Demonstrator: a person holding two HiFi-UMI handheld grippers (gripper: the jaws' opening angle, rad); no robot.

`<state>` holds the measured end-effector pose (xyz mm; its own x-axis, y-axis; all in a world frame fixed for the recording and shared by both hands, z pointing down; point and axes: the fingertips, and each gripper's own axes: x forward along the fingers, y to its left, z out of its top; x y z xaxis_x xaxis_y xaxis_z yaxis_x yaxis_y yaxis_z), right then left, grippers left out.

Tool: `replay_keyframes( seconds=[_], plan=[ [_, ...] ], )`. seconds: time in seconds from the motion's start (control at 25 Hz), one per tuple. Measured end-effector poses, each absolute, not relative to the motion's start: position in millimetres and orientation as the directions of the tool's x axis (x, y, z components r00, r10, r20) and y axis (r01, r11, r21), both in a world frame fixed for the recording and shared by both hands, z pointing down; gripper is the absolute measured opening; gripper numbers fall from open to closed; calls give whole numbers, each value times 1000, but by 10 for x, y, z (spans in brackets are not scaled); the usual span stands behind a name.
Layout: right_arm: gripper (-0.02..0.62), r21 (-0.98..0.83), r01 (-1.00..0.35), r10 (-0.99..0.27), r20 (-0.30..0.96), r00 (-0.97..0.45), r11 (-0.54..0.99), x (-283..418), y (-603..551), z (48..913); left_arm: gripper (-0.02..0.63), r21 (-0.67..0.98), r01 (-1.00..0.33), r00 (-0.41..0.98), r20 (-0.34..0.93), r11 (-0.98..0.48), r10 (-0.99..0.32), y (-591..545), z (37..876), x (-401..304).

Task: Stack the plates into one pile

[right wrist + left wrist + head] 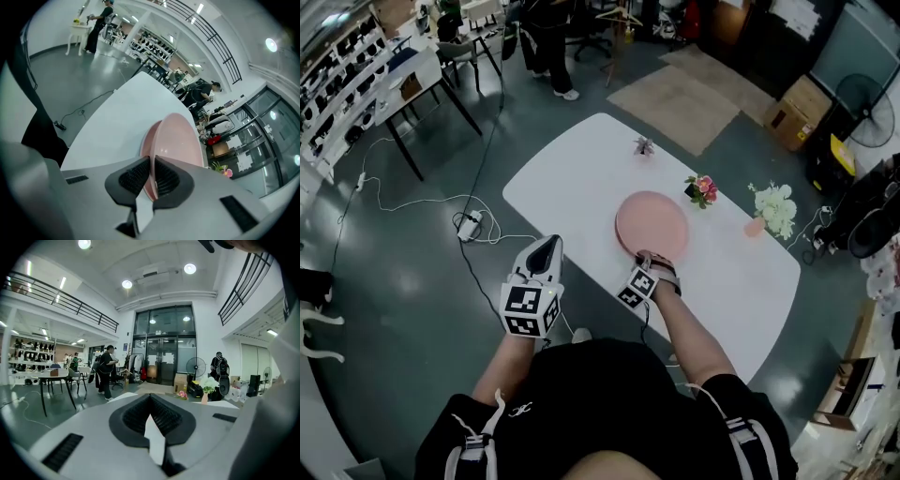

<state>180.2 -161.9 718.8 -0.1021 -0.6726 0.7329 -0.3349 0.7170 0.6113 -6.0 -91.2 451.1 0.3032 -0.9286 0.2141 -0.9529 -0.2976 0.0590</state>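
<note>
I'm working in a big open hall, more a studio or lab than a home. It has a double-height ceiling with a railed gallery (61, 298), tall glass doors (164, 357) and a grey floor (403, 281) where a power strip (470, 226) lies. Stocked shelves (337, 84), work tables (47, 378), a standing fan (195, 367), cardboard boxes (800, 112) and people (106, 371) on their feet surround my white counter (572, 178).

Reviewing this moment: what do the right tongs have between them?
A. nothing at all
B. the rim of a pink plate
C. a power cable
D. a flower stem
B: the right gripper view shows the right tongs closed on the near rim of the pink plate, over the white table.
</note>
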Motion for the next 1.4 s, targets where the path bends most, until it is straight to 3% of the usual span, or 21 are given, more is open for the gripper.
replay_keyframes(
  seconds=[0.16, 0.28, 0.4, 0.52, 0.64, 0.84, 1.04, 1.16, 1.4],
  plan=[
    [41, 548, -356, -624, 768, -142, 757, 1753, -1615, 7281, 12, 55, -955, 296, 223, -292, -929, -875, 4485, -90],
    [51, 466, -457, -596, 778, -196, 758, 1713, -1642, 7234, 12, 53, -955, 298, 227, -293, -927, -860, 4456, -66],
    [159, 358, -574, -579, 773, -260, 736, 1748, -1670, 7150, 12, 54, -952, 307, 231, -303, -923, -868, 4467, 6],
    [202, 246, -664, -593, 718, -364, 706, 1747, -1679, 6896, 12, 55, -947, 321, 233, -317, -918, -904, 4468, 91],
    [224, 160, -745, -672, 580, -461, 648, 1782, -1705, 6427, 12, 56, -939, 344, 234, -340, -909, -934, 4470, 219],
    [189, 8, -885, -857, 254, -449, 466, 2176, -1714, 5322, 12, 59, -917, 397, 225, -394, -890, -1010, 4464, 534],
    [17, -31, -961, -961, 29, -274, 273, 2756, -1453, 4468, 12, 60, -890, 454, 200, -452, -868, -1051, 4419, 910],
    [14, -7, -980, -979, -27, -201, 201, 3001, -1275, 4232, 12, 62, -872, 489, 180, -486, -854, -1074, 4386, 1093],
    [12, -35, -990, -990, -22, -136, 137, 3230, -1078, 4225, 12, 61, -846, 533, 166, -530, -830, -1112, 4336, 1290]
  ],
)
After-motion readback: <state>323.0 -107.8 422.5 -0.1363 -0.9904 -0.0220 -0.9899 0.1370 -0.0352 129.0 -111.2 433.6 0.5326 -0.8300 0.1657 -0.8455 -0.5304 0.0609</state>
